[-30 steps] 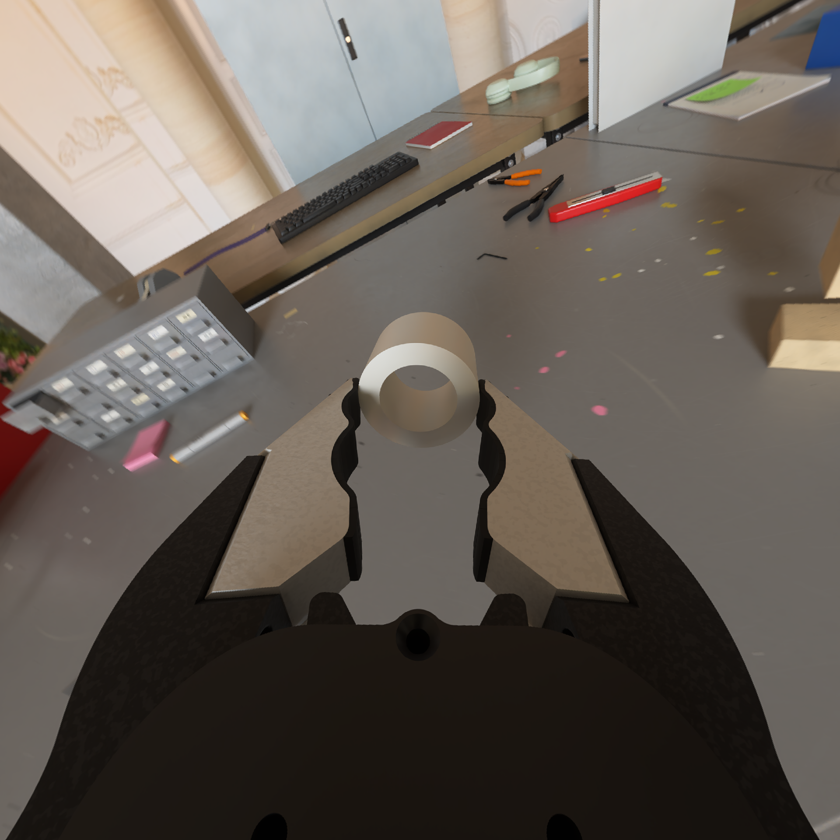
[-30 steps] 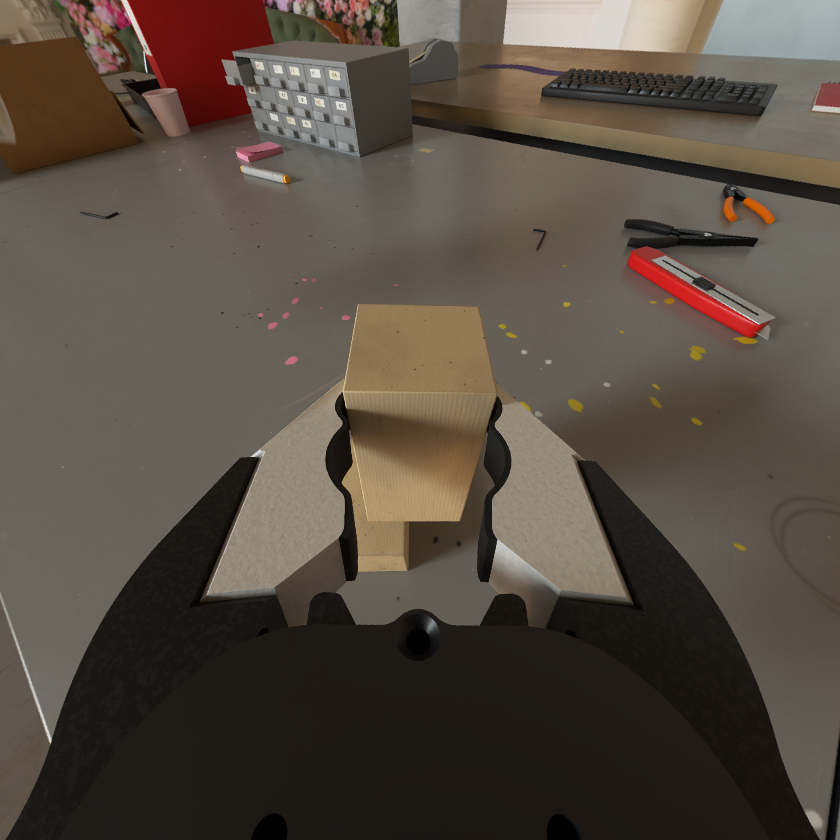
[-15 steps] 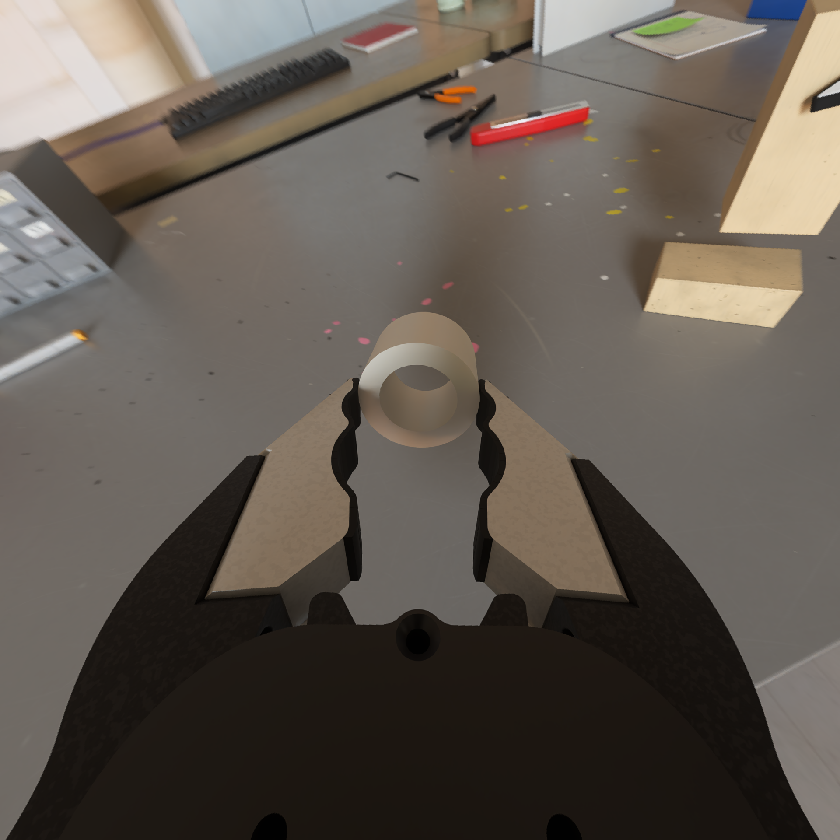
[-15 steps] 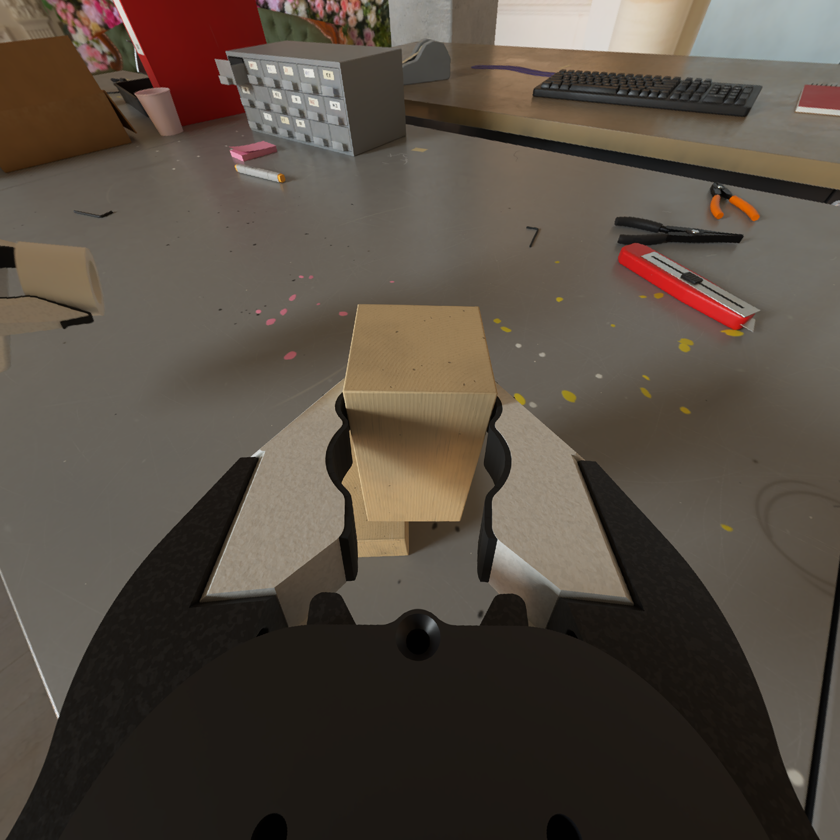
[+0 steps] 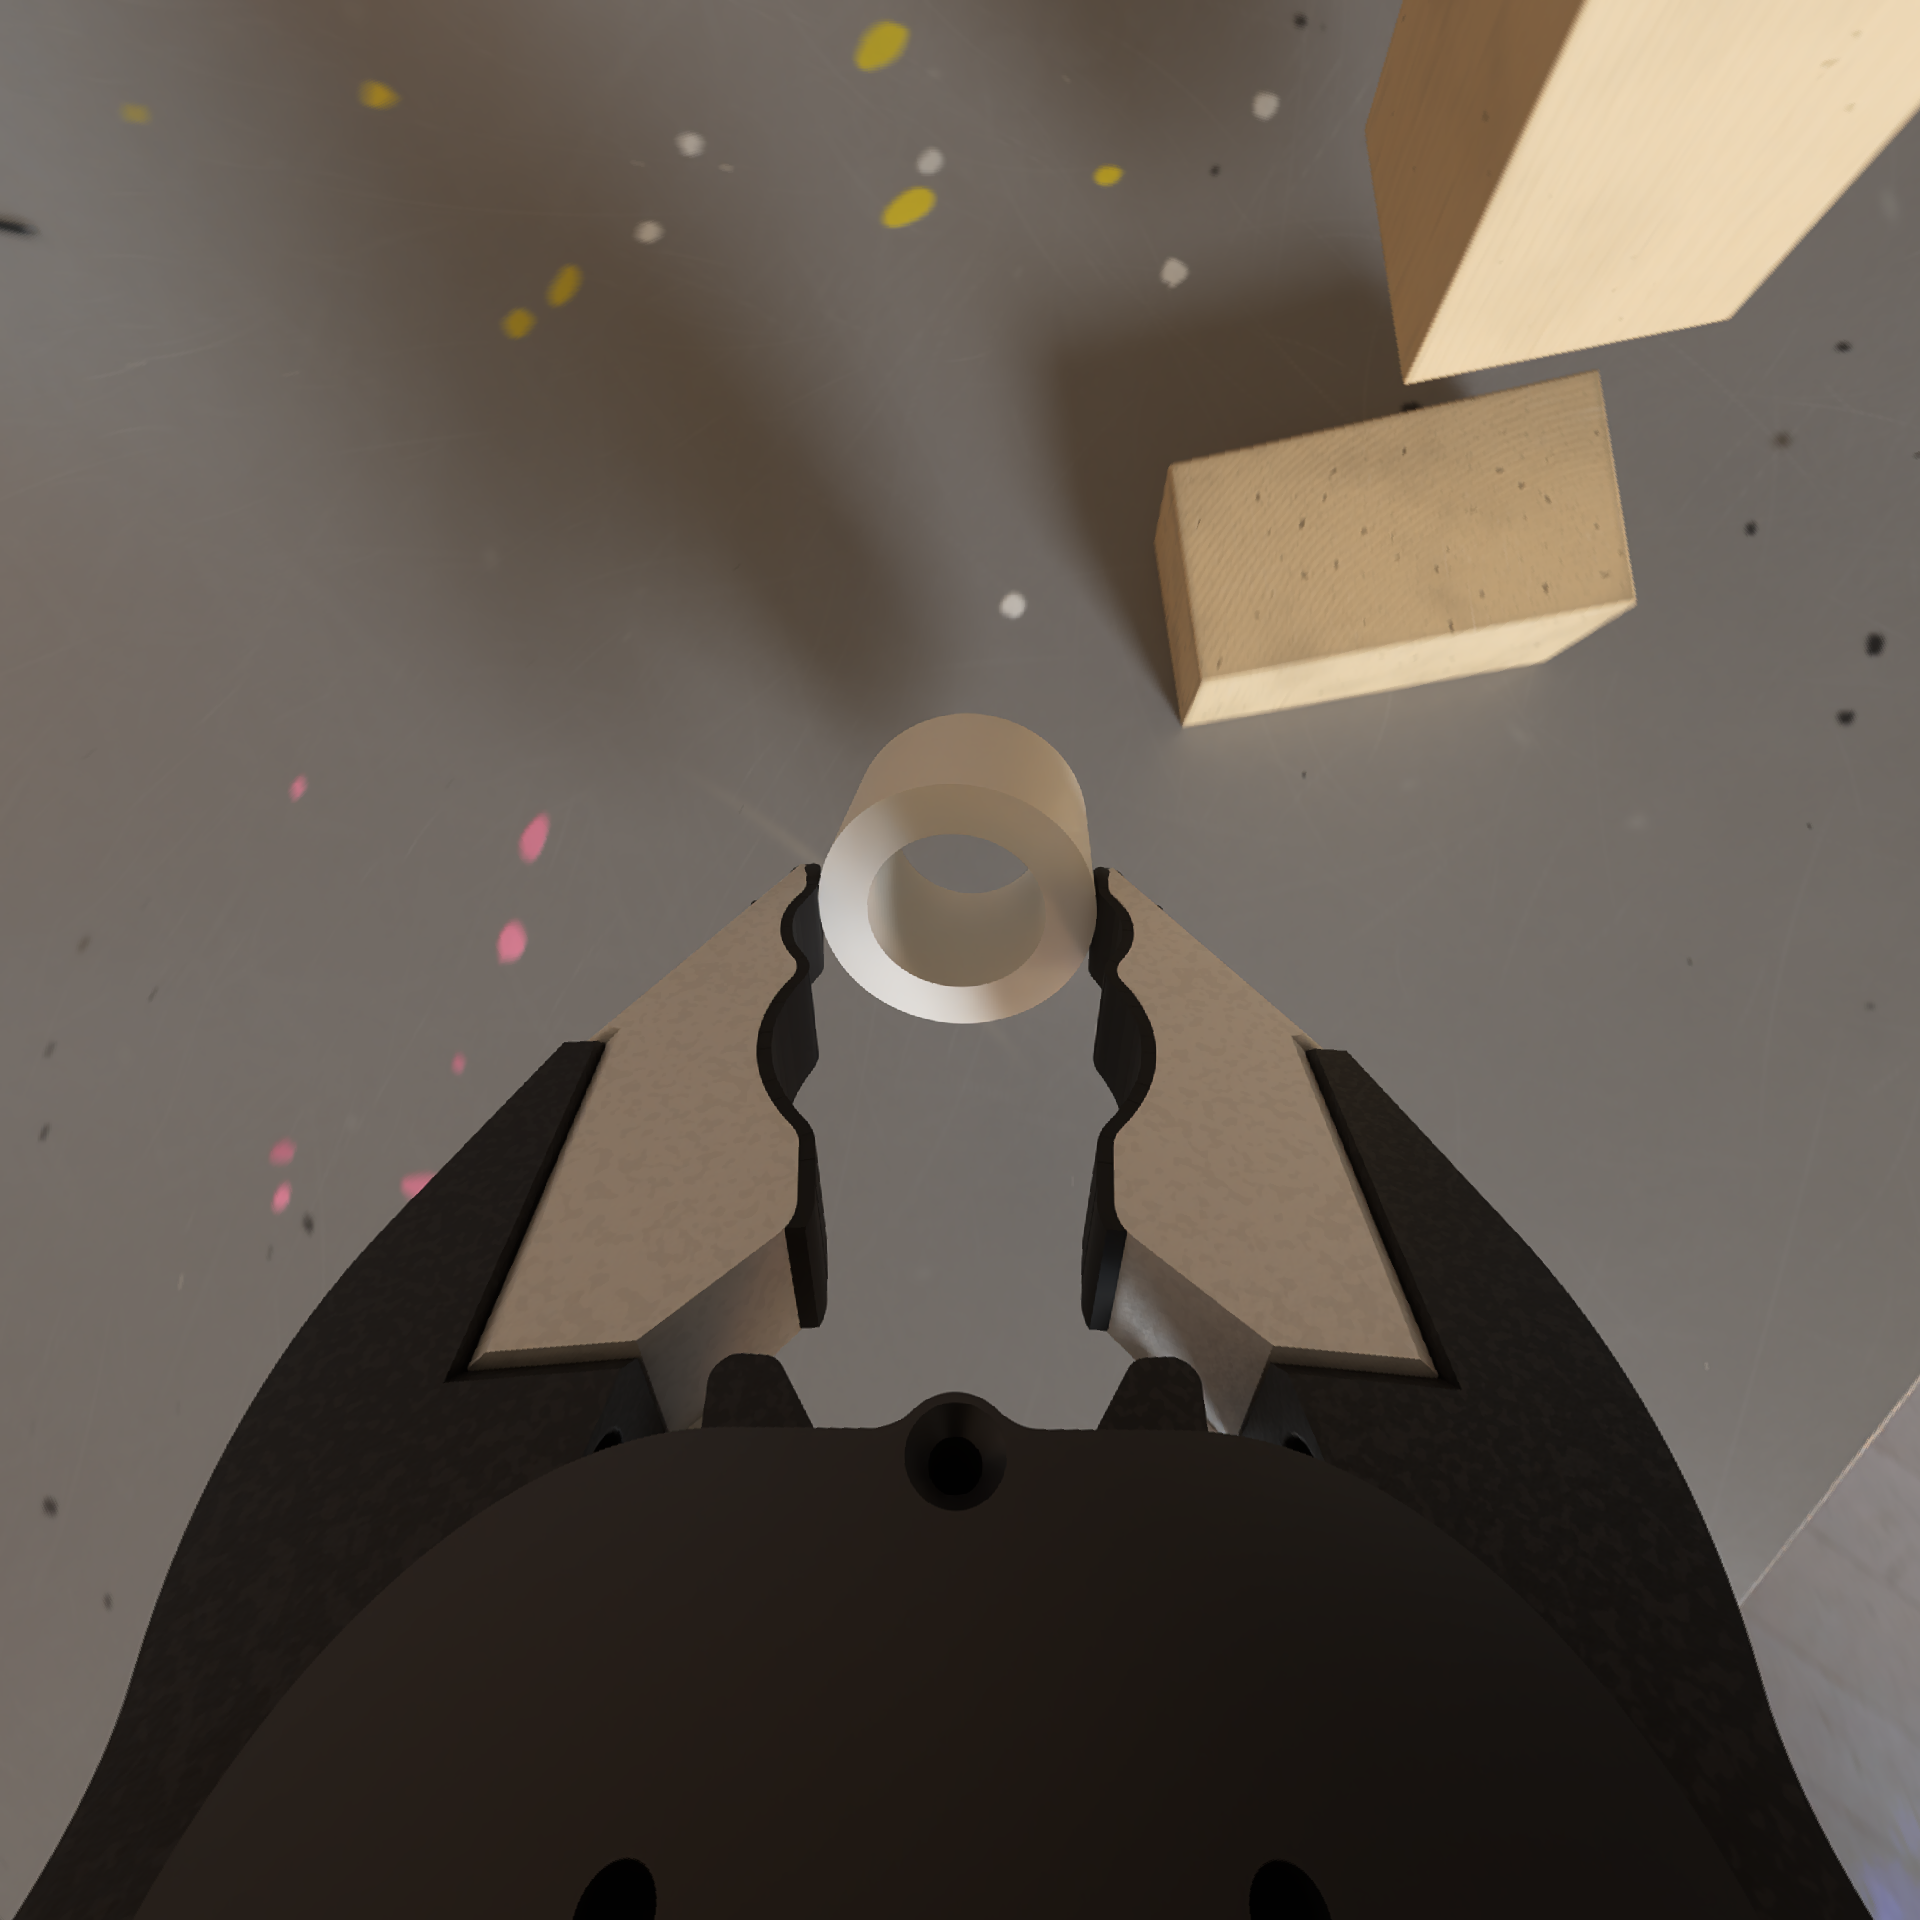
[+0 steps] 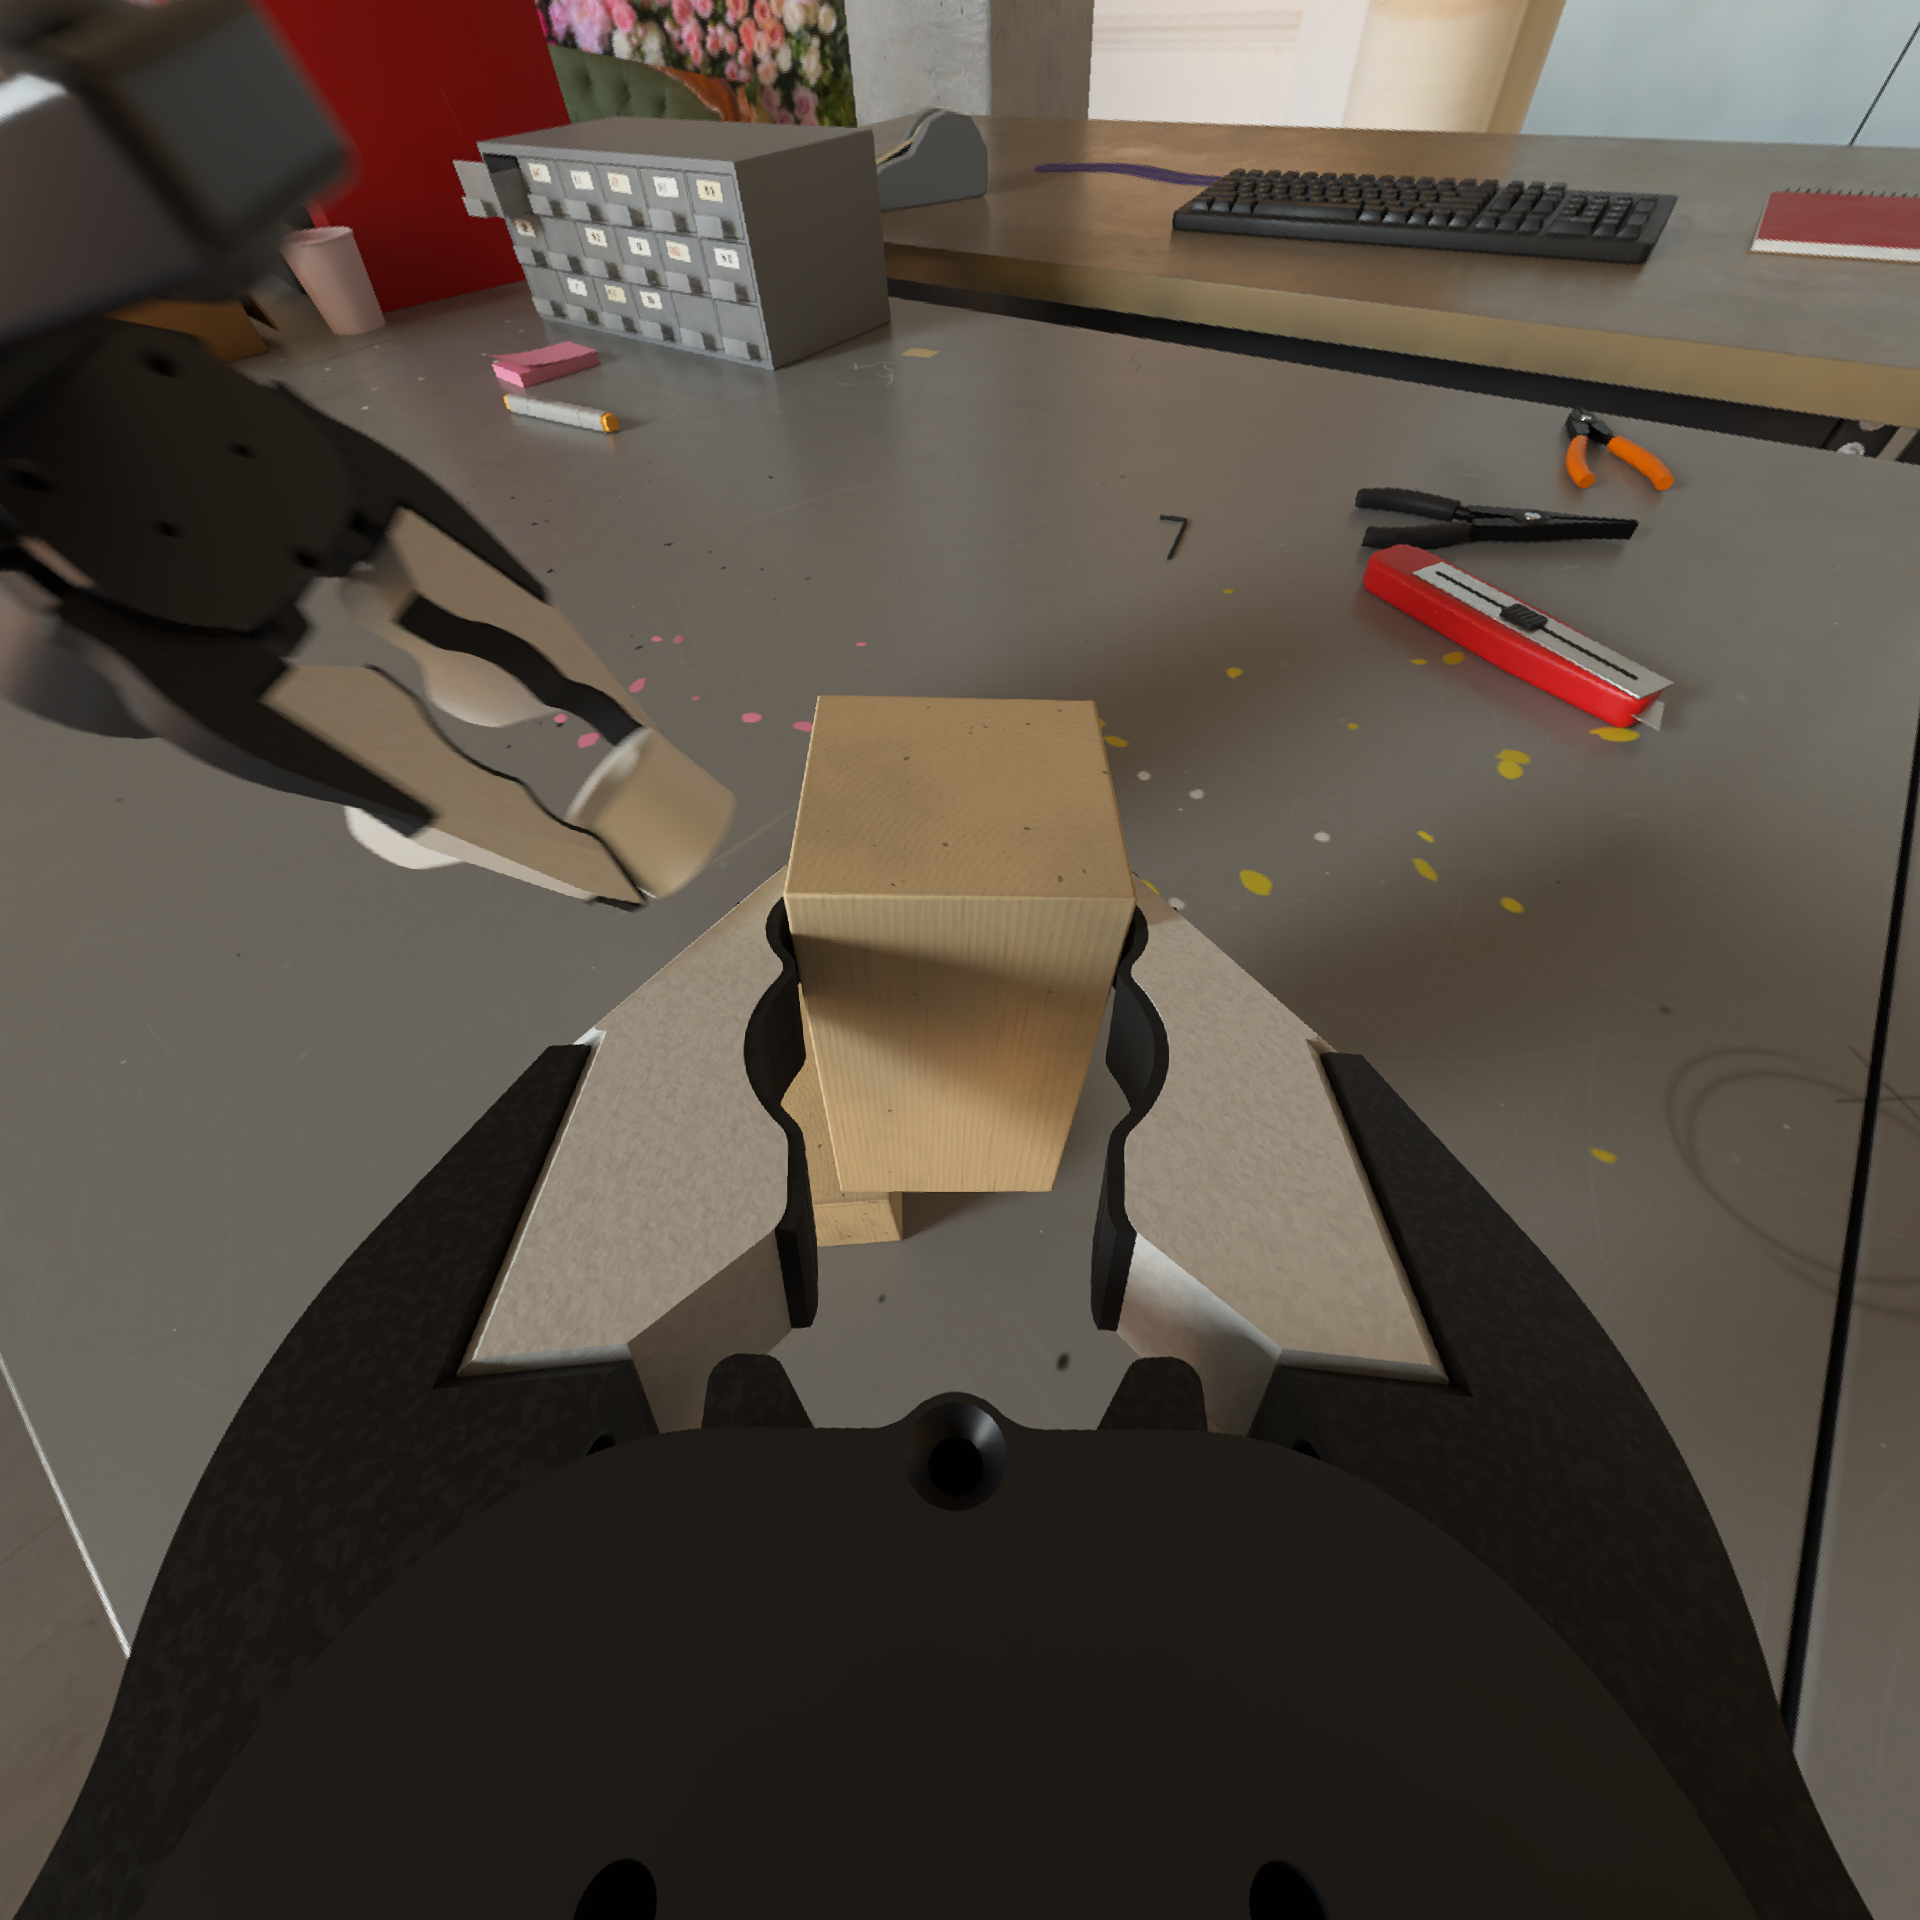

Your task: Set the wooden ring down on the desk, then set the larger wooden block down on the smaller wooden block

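Left tool [image 5: 956,914] grips the pale wooden ring [image 5: 956,899]; right tool [image 6: 956,935] grips the larger tan wooden block [image 6: 956,935]. Only the right wrist view shows the black keyboard [image 6: 1423,213], upper right.

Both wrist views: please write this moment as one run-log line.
left gripper: shut on wooden ring, above desk | right gripper: shut on larger block, over smaller block | nothing released

My left camera looks steeply down past my jaws, close over the grey desk [image 5: 416,520], while my right one gazes forward across it from higher, both sharing the smaller wooden block [image 5: 1392,551] and larger wooden block [image 6: 956,935].
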Available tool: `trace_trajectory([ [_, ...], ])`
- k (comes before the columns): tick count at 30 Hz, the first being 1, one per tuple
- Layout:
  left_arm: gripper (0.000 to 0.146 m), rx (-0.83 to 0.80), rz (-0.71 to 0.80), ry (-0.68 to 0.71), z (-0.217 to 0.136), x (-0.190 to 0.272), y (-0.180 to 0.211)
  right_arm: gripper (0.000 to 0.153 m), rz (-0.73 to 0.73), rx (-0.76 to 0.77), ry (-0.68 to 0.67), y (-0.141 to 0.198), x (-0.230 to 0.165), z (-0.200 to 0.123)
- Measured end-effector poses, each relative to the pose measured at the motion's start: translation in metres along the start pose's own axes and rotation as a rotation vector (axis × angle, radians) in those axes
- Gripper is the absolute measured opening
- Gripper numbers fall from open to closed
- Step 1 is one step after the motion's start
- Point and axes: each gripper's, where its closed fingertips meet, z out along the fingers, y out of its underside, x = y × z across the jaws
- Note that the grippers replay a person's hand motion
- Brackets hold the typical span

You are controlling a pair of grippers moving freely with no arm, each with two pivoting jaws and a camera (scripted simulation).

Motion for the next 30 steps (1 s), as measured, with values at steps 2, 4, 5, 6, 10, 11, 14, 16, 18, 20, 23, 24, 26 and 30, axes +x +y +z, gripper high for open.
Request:
trace_trajectory([
  [2,0.051,-0.057,0.011,0.042,0.017,0.002,-0.011,0.057,0.005,0.002,0.001,0.0,0.003,-0.002],
  [4,0.051,-0.104,-0.007,0.099,0.028,0.003,-0.019,0.057,0.007,0.008,0.005,-0.002,0.005,-0.004],
  [5,0.051,-0.133,-0.01,0.107,0.032,0.0,-0.021,0.057,0.008,0.011,0.007,-0.002,0.006,-0.005],
  [6,0.051,-0.165,-0.01,0.098,0.036,-0.004,-0.021,0.057,0.01,0.013,0.009,-0.002,0.007,-0.005],
  [10,0.051,-0.214,-0.021,0.105,0.046,-0.008,-0.022,0.057,0.018,0.01,0.01,0.0,0.01,-0.007],
  [11,0.051,-0.218,-0.022,0.104,0.048,-0.008,-0.021,0.057,0.021,0.01,0.009,0.0,0.011,-0.007],
  [14,0.052,-0.223,-0.024,0.097,0.05,-0.008,-0.02,0.057,0.024,0.009,0.004,0.001,0.01,-0.006],
  [16,0.051,-0.191,-0.022,0.082,0.05,-0.008,-0.021,0.057,0.021,0.008,0.002,0.001,0.009,-0.006],
  [18,0.056,-0.102,-0.015,0.045,0.042,-0.009,-0.03,0.057,0.019,0.008,0.001,0.001,0.007,-0.005],
  [20,0.064,0.0,-0.022,0.017,0.026,-0.01,-0.039,0.057,0.016,0.008,0.0,0.002,0.006,-0.005],
  [23,0.078,0.19,-0.049,-0.068,-0.012,-0.014,-0.048,0.057,0.015,0.007,-0.008,0.002,0.003,-0.002],
  [24,0.084,0.261,-0.072,-0.1,-0.028,-0.015,-0.047,0.057,0.011,0.006,-0.011,0.002,0.001,-0.002],
  [26,0.095,0.423,-0.13,-0.166,-0.061,-0.017,-0.039,0.057,-0.006,0.007,-0.008,0.002,-0.003,0.0],
  [30,0.112,0.745,-0.222,-0.304,-0.118,-0.014,0.0,0.057,-0.018,0.005,-0.021,0.004,-0.012,0.006],
])
